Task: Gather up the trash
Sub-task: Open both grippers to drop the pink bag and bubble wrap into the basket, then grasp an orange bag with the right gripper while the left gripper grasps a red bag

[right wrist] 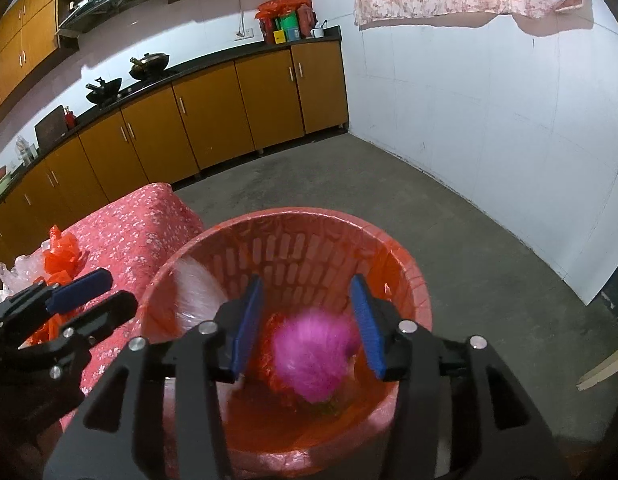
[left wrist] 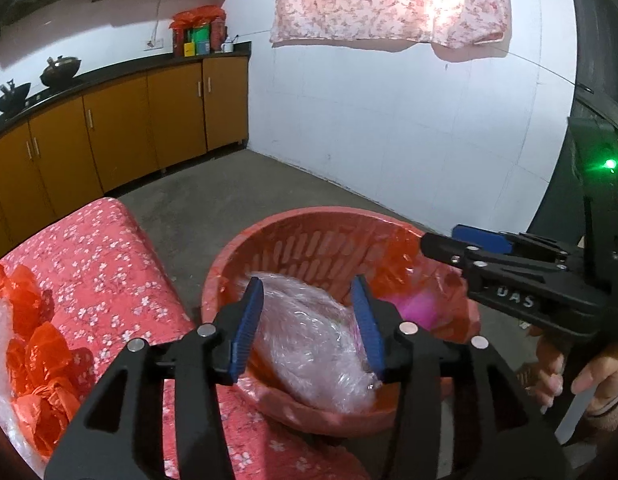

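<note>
A red plastic basket (left wrist: pixel 309 236) lined with a red bag stands on the floor beside a red flowered table. My left gripper (left wrist: pixel 307 326) is open above its near rim, and a wad of clear bubble wrap (left wrist: pixel 309 344) lies in the basket between and below the fingers, blurred. My right gripper (right wrist: pixel 307 326) is open over the basket (right wrist: pixel 413 292), above a blurred pink fluffy ball (right wrist: pixel 313 350) inside it. The bubble wrap (right wrist: pixel 197 292) shows at the basket's left wall. Red plastic bag scraps (left wrist: pixel 37 344) and more bubble wrap (left wrist: pixel 1 344) lie on the table.
The flowered table (left wrist: pixel 109 264) is left of the basket. Wooden kitchen cabinets (right wrist: pixel 213 112) with woks on the counter run along the back left. A white wall (right wrist: pixel 489 120) with a hung flowered cloth is at the right. Grey concrete floor (right wrist: pixel 349 176) lies beyond the basket.
</note>
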Demonstrator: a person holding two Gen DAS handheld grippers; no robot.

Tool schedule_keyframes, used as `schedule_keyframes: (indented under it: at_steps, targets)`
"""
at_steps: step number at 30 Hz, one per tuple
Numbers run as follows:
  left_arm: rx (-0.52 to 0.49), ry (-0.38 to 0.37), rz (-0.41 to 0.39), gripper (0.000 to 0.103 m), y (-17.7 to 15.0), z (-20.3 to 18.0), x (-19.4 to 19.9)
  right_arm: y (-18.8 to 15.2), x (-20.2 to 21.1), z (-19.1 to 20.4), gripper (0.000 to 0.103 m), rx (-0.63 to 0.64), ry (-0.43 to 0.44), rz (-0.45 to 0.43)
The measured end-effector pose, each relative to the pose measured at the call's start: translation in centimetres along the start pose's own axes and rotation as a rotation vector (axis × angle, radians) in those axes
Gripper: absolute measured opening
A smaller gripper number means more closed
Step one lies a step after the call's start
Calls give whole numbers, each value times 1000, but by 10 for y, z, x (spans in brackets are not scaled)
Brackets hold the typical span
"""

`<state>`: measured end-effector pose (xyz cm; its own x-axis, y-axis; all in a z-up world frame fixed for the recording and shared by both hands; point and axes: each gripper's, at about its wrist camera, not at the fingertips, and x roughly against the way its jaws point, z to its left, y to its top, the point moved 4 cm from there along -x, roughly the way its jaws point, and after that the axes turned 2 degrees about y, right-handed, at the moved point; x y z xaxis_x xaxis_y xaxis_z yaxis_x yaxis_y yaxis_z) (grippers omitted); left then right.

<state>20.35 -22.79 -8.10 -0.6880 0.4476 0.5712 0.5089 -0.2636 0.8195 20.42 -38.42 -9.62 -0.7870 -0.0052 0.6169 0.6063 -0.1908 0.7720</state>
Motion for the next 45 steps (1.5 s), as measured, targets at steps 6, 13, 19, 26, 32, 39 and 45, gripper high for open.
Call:
schedule_keyframes:
  at_steps: [6, 13, 19, 26, 32, 39, 45]
  targets:
    - [51, 58, -27, 56, 1, 25, 17, 0, 7, 0, 48, -1, -12, -10]
    - [88, 150, -91, 65, -4, 53, 60, 1, 23, 32, 57, 61, 9, -35]
    - [158, 267, -152, 72, -17, 92, 111, -2, 33, 82, 62, 106, 70, -49]
    - [242, 477, -178, 78, -49, 153, 166, -13, 34, 156, 62, 166, 174, -36]
    - [332, 647, -154, 82, -86, 211, 204, -32, 23, 222, 62, 227, 252, 4]
    - [414, 727, -119, 84, -119, 249, 225, -50, 7, 282, 62, 263, 307, 51]
    - [432, 736, -102, 85, -132, 264, 228, -60, -14, 308, 62, 298, 298, 86]
